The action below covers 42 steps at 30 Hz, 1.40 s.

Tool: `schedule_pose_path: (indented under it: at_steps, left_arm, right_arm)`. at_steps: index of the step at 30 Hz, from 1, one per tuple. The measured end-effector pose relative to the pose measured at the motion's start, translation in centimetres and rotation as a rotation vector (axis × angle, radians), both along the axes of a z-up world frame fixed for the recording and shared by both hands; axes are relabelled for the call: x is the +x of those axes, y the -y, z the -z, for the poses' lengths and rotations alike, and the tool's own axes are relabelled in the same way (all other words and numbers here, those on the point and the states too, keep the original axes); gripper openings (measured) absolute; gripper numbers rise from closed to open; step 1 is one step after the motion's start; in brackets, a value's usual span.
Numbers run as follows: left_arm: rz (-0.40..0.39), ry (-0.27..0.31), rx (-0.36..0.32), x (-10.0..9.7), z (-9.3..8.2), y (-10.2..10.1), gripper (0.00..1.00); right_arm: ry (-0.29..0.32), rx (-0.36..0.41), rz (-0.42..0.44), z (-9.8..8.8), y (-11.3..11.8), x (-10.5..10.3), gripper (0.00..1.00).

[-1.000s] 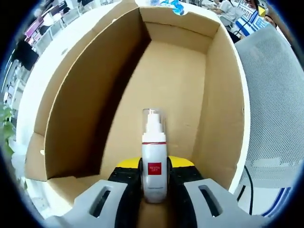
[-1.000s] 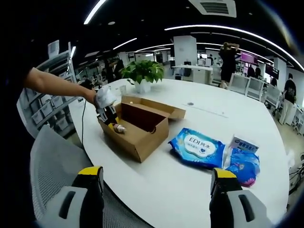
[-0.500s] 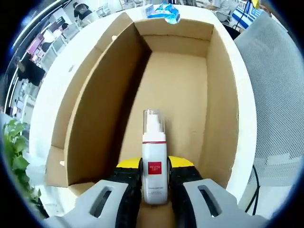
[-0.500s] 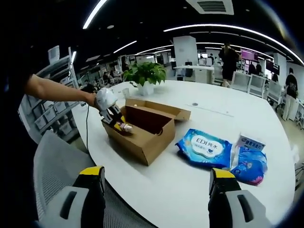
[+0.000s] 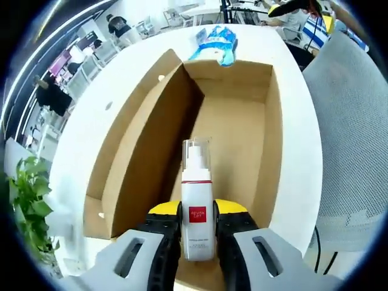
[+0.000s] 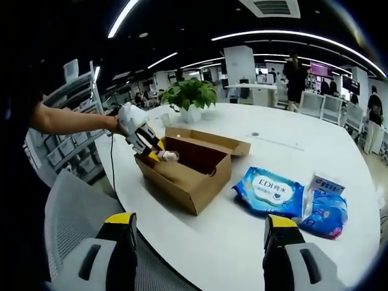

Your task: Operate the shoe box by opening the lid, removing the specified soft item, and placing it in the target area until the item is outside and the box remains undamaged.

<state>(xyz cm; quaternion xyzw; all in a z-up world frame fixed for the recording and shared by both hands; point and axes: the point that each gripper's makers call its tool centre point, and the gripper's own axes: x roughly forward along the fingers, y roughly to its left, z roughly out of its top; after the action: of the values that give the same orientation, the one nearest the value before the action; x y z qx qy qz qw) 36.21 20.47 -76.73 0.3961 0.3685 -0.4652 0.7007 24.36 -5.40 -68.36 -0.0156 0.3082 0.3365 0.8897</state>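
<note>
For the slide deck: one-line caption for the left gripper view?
Left gripper shut on a white pump bottle, held above the open cardboard shoe box on the white table.

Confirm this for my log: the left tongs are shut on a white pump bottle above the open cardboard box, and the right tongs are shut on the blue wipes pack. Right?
Not quite. The right tongs are open and hold nothing; the right gripper view shows the blue wipes pack lying on the white table. The left tongs are indeed shut on the pump bottle above the open box.

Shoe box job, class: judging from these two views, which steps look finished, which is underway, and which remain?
Done: the shoe box stands open, its lid folded back. In hand: the left gripper is shut on the white pump bottle, held above the box's open interior. Left: carrying it clear and setting it on the white table. The right gripper is open, holding nothing.
</note>
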Motion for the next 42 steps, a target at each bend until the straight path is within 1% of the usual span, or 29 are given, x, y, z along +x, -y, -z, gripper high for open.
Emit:
schedule_pose_path:
  at_steps: [5, 11, 14, 22, 25, 29, 30, 31, 32, 34, 36, 37, 40, 42]
  left_arm:
    - [0.018, 0.023, -0.019, -0.2, -1.1, 0.9, 0.18]
    - [0.059, 0.057, -0.050, -0.5, -2.6, 2.5, 0.18]
    - [0.086, 0.071, -0.074, -0.8, -3.3, 3.8, 0.18]
    - [0.147, 0.082, -0.134, -1.8, -4.8, 7.0, 0.19]
    - [0.174, 0.086, -0.147, -2.3, -5.1, 8.1, 0.19]
    - [0.231, 0.093, -0.166, -3.0, -5.4, 9.6, 0.19]
    - [0.241, 0.091, -0.170, -3.1, -5.5, 9.8, 0.19]
    - [0.268, 0.085, -0.184, -3.5, -5.6, 10.4, 0.19]
    - [0.281, 0.087, -0.192, -3.8, -5.8, 10.8, 0.19]
    - [0.302, 0.086, -0.200, -4.1, -6.0, 11.5, 0.19]
    - [0.326, 0.087, -0.208, -4.3, -6.1, 12.2, 0.19]
    - [0.342, 0.079, -0.216, -4.6, -6.1, 12.5, 0.19]
    - [0.365, 0.072, -0.235, -4.9, -6.2, 13.4, 0.19]
    - [0.382, 0.080, -0.239, -5.2, -6.3, 13.9, 0.19]
  right_arm:
    - [-0.007, -0.003, -0.012, 0.2, -0.6, 0.0, 0.80]
    - [-0.006, -0.003, -0.028, 0.2, -1.3, 0.0, 0.76]
    - [-0.005, 0.007, -0.029, 0.2, -1.9, 0.0, 0.75]
    - [-0.006, 0.014, -0.042, 0.2, -3.1, 0.3, 0.73]
    - [-0.002, 0.025, -0.040, 0.1, -3.5, 0.4, 0.71]
    - [0.001, 0.046, -0.038, -0.1, -4.0, 0.5, 0.69]
    - [0.000, 0.056, -0.035, -0.2, -4.1, 0.6, 0.68]
    - [-0.001, 0.066, -0.037, -0.3, -4.3, 0.5, 0.66]
    - [-0.005, 0.079, -0.044, -0.5, -4.5, 0.4, 0.63]
    - [-0.005, 0.094, -0.046, -0.7, -4.8, 0.4, 0.59]
    - [-0.005, 0.113, -0.043, -0.8, -5.1, 0.4, 0.58]
    - [-0.006, 0.118, -0.042, -0.9, -5.2, 0.4, 0.58]
    - [-0.005, 0.126, -0.037, -1.0, -5.5, 0.4, 0.55]
    - [-0.002, 0.140, -0.030, -1.3, -5.7, 0.5, 0.53]
